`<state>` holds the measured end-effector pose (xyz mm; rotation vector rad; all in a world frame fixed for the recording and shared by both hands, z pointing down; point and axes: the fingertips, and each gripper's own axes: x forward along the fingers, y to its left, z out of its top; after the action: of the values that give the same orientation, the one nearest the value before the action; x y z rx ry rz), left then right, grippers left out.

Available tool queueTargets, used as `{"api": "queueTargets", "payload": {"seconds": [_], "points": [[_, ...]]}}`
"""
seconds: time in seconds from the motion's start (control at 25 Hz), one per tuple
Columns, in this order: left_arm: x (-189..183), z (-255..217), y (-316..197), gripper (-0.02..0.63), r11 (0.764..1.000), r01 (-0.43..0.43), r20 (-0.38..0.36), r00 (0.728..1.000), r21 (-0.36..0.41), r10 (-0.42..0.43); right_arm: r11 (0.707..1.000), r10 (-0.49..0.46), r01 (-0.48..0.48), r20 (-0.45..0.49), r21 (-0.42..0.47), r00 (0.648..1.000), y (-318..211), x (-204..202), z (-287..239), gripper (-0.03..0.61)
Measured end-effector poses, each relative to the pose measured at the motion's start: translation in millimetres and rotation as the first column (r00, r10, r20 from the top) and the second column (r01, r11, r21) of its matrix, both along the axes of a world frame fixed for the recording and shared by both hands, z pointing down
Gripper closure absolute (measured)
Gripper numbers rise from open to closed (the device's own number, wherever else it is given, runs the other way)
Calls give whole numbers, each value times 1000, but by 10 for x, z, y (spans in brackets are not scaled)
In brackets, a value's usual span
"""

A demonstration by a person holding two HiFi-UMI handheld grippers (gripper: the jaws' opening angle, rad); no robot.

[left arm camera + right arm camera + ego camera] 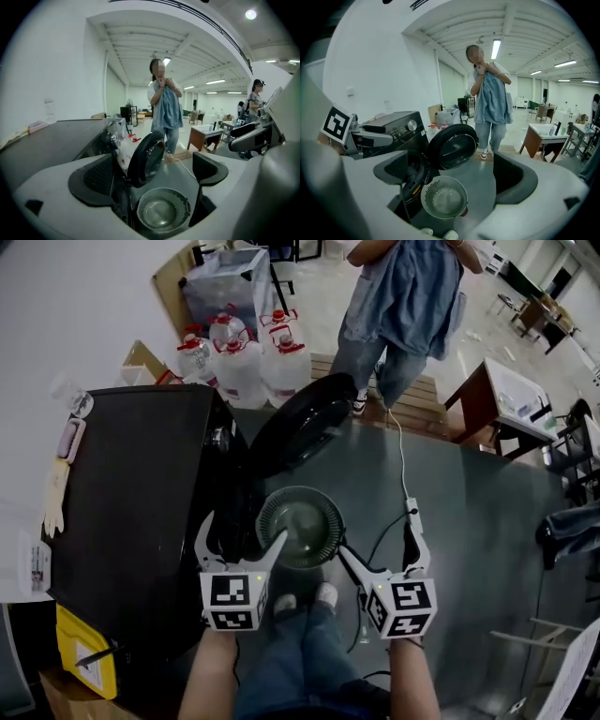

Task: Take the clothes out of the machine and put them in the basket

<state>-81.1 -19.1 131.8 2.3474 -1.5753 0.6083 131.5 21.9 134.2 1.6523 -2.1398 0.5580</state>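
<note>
Basket (302, 521): round slotted grey basket, upright on the dark floor just in front of the machine's opening and below the open door; its bare bottom shows in all views (161, 214) (444, 197).
Clothes: drum opening is dark, so I cannot tell what is inside.
Washing machine (131, 512): black front-loader at the left, with a control knob on its front panel (393, 126).
Door (302, 423): round, dark, swung wide open toward the room, tilted above the basket (146, 158) (453, 145).
Left gripper (244, 529): jaws spread wide with nothing between them, held over the machine's front edge beside the basket (151, 173).
Right gripper (377, 535): jaws spread wide with nothing pinched, held to the right of the basket (457, 176).
Shoes (300, 601): the wearer's pale shoes on the floor near the basket's near rim (436, 233).
Standing person (403, 296): beyond the door, holding a blue garment (492, 101) up at the chest.
Water jugs (244, 357): clear with red caps, clustered behind the machine.
Cable (398, 456): thin and white, running across the floor toward the right gripper.
Wooden table (497, 395): at the right, well apart from the basket.
</note>
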Motion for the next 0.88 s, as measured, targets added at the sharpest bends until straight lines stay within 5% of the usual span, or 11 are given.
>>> {"api": "queueTargets", "payload": {"seconds": [0.48, 0.88], "points": [[300, 587, -17, 77, 990, 75, 31, 997, -122, -72, 988, -122, 124, 29, -93, 992, -175, 199, 539, 14], [283, 1364, -3, 77, 981, 35, 59, 998, -191, -25, 982, -124, 130, 56, -140, 991, -306, 66, 1265, 15]]}}
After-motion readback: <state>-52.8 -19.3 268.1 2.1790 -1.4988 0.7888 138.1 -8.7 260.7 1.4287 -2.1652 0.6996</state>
